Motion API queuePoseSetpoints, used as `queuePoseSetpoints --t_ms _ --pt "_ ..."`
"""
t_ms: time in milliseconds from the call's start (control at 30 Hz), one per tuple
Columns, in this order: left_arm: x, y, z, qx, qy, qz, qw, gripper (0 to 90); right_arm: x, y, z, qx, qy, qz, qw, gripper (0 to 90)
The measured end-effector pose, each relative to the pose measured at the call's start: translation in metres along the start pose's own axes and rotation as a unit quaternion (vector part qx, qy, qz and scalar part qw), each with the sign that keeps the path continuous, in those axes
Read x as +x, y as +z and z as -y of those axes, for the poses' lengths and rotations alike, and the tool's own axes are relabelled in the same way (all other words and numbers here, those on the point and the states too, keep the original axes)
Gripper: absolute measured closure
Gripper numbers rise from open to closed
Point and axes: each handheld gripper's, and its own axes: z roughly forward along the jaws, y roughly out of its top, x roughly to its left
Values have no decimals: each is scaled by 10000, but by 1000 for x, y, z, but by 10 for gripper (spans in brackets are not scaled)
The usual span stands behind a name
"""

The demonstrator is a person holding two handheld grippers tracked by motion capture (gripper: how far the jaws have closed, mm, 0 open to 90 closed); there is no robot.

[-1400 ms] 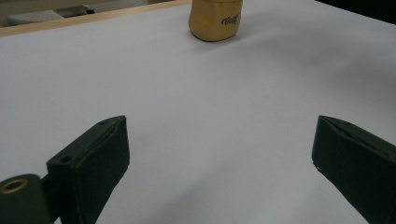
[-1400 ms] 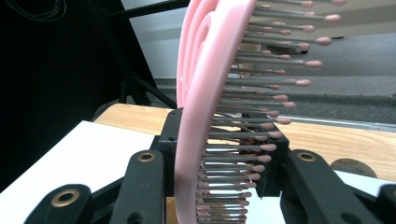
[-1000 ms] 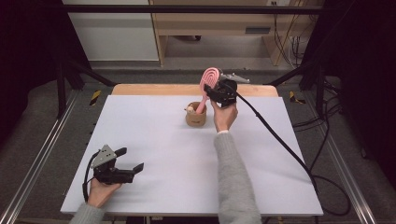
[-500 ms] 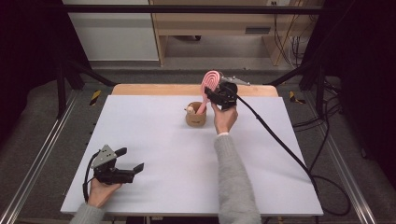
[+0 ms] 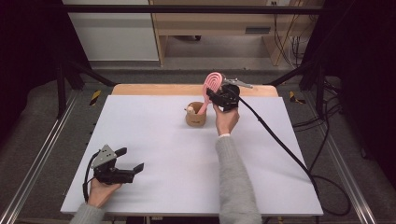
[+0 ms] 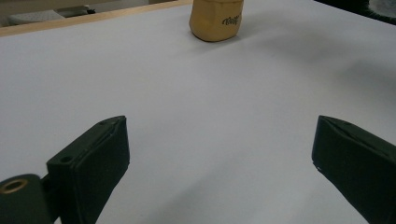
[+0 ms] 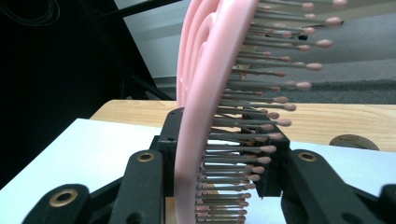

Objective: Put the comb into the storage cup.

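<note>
The right gripper (image 5: pixel 219 95) has its jaws clenched on the pink hairbrush (image 5: pixel 211 86) at the head, handle down inside the tan cup (image 5: pixel 196 115) at the far middle of the table (image 5: pixel 154 140). The left gripper (image 5: pixel 122 164) rests near the front edge, jaws spread and empty. The risk: a sideways tug levers that light cup over.

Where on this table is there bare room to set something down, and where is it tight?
Bare white table lies right of the grey sleeve, between the left gripper and the tan cup, and left of the cup toward the far-left corner. It is crowded only near the far edge, where the right gripper holds the pink hairbrush in the cup.
</note>
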Motion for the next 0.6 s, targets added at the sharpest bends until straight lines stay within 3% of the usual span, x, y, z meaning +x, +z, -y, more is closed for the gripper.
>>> queuePoseSetpoints --t_ms 300,600 --pt "0 1 0 24 16 3 10000 40 -5 -4 0 27 -93 -65 9999 596" --pt "0 1 0 18 0 4 10000 39 -8 -8 -1 103 -168 -80 9998 468"
